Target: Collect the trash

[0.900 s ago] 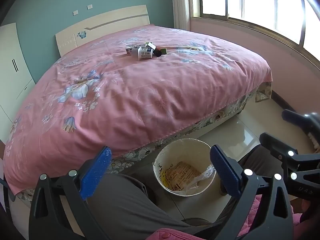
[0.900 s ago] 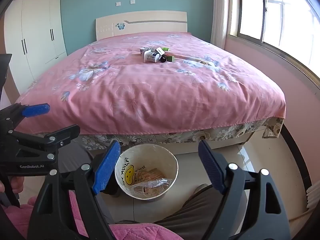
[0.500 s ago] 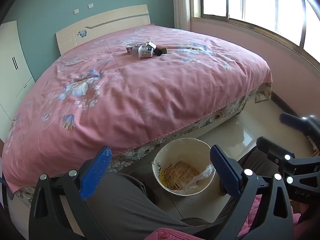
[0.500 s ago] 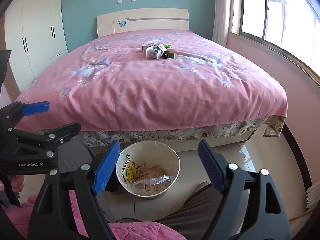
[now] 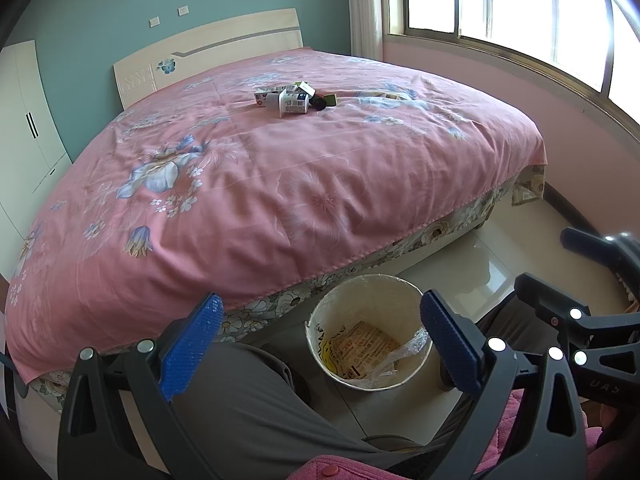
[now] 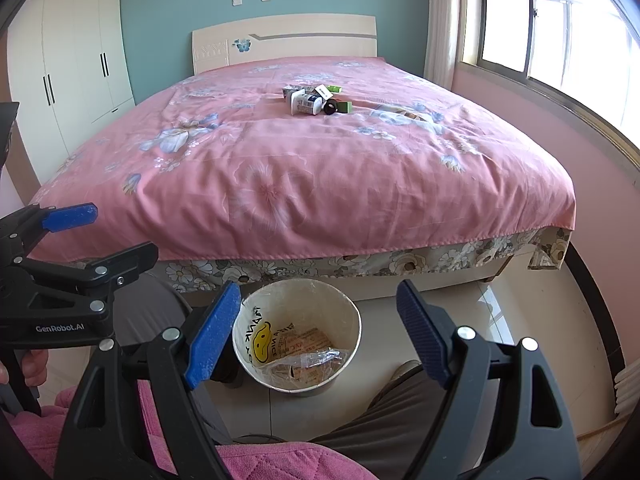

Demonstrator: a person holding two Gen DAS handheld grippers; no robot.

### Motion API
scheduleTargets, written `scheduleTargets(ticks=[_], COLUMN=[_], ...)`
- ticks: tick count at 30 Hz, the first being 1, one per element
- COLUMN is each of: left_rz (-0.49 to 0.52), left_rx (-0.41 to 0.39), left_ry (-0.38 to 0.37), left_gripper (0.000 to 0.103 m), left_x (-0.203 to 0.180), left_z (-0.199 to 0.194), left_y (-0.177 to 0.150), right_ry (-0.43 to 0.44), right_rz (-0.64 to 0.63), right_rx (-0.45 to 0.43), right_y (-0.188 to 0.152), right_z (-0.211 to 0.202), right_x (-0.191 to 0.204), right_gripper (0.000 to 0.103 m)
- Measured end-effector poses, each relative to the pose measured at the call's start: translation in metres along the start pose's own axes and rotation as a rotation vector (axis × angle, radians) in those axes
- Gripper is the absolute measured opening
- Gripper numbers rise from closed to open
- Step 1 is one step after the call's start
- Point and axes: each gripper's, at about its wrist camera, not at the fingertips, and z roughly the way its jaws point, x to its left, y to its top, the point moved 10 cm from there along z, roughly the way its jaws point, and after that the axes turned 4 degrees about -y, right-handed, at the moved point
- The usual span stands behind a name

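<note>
Left gripper (image 5: 320, 344): jaws spread wide, nothing between the blue pads, angled down over the person's grey-trousered leg (image 5: 248, 408). Right gripper (image 6: 320, 336): likewise spread wide and empty, its pads framing the waste bin below.

Left of scene: a white wardrobe (image 6: 68, 64) stands against the wall. Centre: a bed (image 6: 304, 168) with a pink floral cover and a cream headboard (image 6: 288, 36). The trash (image 6: 314, 100) lies in a small cluster on the cover toward the headboard end, well apart from both grippers; it comprises a white bottle (image 5: 290, 103) on its side, small cartons and a dark round item touching or just beside one another.

On the floor at the foot of the bed, the waste bin (image 6: 352, 312) stands upright, lined with clear plastic and holding printed wrappers (image 5: 364, 346). Right of scene: a window (image 6: 560, 28) in the pink wall.
</note>
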Motion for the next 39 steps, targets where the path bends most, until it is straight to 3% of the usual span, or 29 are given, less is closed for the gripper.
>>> scheduleTargets(ticks=[39], left_rz=[0.007], left_rx=[-0.006], left_ry=[0.006], left_gripper=[0.101], left_x=[0.0037], left_z=[-0.0004], left_y=[0.0024], right_ry=[0.002], right_rz=[0.003], right_rx=[-0.002], right_y=[0.0001], right_z=[0.0000], right_x=[-0.0019], right_gripper=[0.079])
